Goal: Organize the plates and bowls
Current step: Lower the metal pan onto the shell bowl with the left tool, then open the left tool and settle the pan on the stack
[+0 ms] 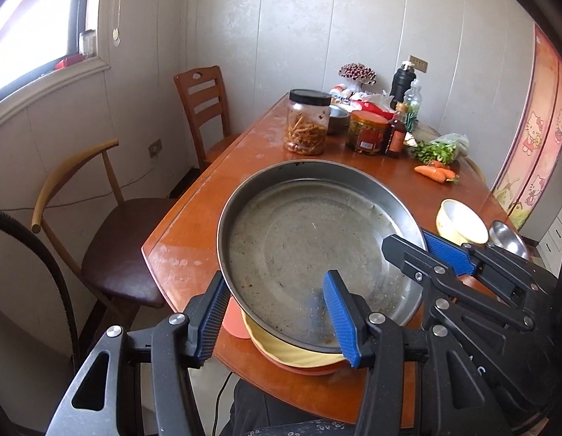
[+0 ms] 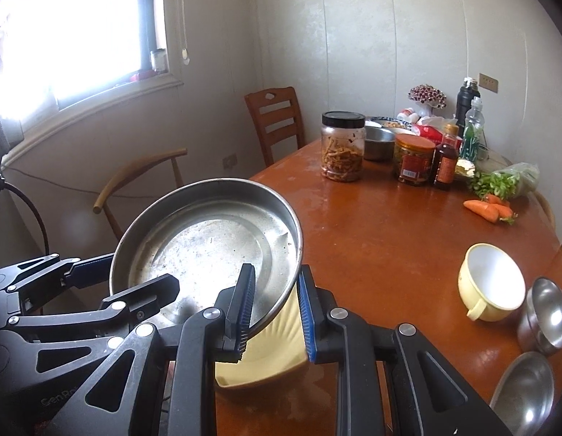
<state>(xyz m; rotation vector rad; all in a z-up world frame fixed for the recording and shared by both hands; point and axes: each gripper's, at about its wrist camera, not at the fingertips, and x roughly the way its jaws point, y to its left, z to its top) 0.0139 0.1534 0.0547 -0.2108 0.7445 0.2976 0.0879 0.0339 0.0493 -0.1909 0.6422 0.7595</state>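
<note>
At the near table edge, a large round stainless-steel pan (image 1: 310, 250) is held tilted over a pale-yellow fluted dish (image 1: 281, 345) stacked on an orange plate (image 1: 233, 321). It is gripped at opposite sides: the left gripper (image 1: 281, 316) spans the near rim with one blue pad inside and one outside, its jaws apparently not fully closed, and the right gripper (image 2: 275, 312) is clamped across rim and yellow dish. Stacking is judged partly done. A cream handled bowl (image 2: 491, 283) and two small steel bowls (image 2: 546, 312) — all empty — remain loose. Beyond, a black-lidded jar (image 2: 342, 145) is seen to hold brown strips.
</note>
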